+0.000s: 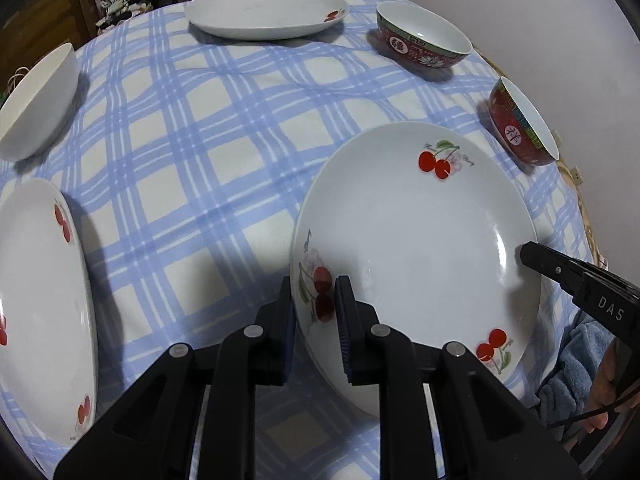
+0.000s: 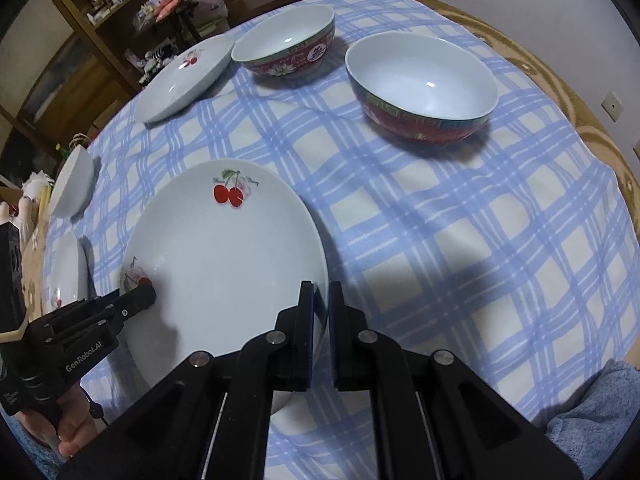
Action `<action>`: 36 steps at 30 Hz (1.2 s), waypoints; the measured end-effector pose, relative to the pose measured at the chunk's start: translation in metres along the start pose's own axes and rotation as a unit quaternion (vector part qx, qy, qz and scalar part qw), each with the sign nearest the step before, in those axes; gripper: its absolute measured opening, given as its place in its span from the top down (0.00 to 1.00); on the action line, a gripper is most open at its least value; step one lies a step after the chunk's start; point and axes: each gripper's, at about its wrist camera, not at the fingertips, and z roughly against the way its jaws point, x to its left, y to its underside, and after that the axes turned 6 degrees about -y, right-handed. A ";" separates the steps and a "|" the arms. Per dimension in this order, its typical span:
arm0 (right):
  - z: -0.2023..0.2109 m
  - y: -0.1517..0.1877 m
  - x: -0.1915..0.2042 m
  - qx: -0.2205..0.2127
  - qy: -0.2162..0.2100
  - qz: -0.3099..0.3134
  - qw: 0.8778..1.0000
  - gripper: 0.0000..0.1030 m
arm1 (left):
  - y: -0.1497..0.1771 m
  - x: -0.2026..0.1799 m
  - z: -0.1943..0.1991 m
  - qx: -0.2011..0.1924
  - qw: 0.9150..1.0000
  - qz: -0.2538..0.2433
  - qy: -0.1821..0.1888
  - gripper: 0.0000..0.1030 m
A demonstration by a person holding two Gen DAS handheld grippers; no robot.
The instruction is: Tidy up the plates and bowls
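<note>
A white plate with red cherry prints (image 1: 408,240) (image 2: 224,264) is held by both grippers at opposite rims, low over the blue plaid tablecloth (image 1: 192,152), with its shadow on the cloth beside it. My left gripper (image 1: 314,284) is shut on the plate's left rim, its pads on either side of a cherry print. My right gripper (image 2: 321,286) is shut on the right rim. Each gripper shows in the other's view, the right gripper (image 1: 536,256) and the left gripper (image 2: 140,300).
On the table stand another cherry plate (image 1: 266,10) (image 2: 184,80) at the back, a third cherry plate (image 1: 44,304) at the left, a white bowl (image 1: 40,100) (image 2: 74,186), and two red patterned bowls (image 2: 288,44) (image 2: 424,88). A hand (image 2: 76,420) and a blue sleeve (image 2: 596,408) are near.
</note>
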 end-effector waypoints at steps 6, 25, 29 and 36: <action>0.000 0.001 -0.001 0.006 -0.001 -0.003 1.000 0.92 | 0.000 -0.001 -0.001 0.003 1.000 -0.004 0.002 0.81; -0.001 0.003 0.001 0.022 0.012 -0.002 1.000 0.92 | 0.003 -0.007 -0.001 0.008 1.000 -0.026 -0.006 0.80; -0.003 0.002 0.001 0.024 0.014 -0.005 1.000 0.92 | 0.002 -0.008 -0.001 0.006 0.999 -0.032 -0.010 0.80; -0.005 -0.001 0.000 0.025 0.010 -0.006 1.000 0.91 | 0.000 -0.009 0.001 0.013 0.999 -0.027 -0.013 0.80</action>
